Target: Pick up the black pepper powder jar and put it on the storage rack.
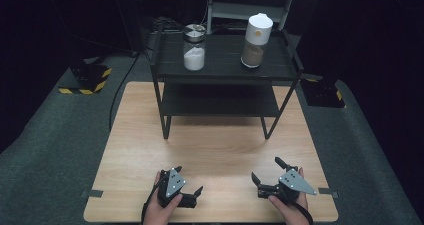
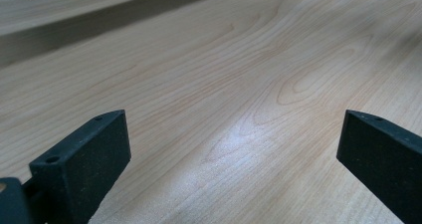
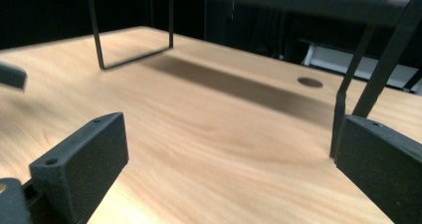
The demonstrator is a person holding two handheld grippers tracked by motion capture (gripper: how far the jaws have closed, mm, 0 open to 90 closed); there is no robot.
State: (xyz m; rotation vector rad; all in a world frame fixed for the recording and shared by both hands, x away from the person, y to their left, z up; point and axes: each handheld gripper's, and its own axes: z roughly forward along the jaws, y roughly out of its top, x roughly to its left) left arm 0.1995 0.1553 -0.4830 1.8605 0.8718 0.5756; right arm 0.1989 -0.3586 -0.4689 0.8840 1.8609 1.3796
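My left gripper [image 1: 189, 185] and right gripper [image 1: 265, 171] rest wide-jawed on the surface [image 1: 215, 150]; I should approach the shelf's jar [image 1: 194, 47] level.

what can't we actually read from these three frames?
- Brown contents of the white-lidded jar: too small in the high view to identify; same for the white fill in the clear jar.
- Lower shelf of the black rack: back part shadowed under the top shelf in the high view.
- Right gripper view: rack top cut off by the upper edge, so neither jar can be checked there.
- Left gripper view: the dark object at the top edge is cut off.
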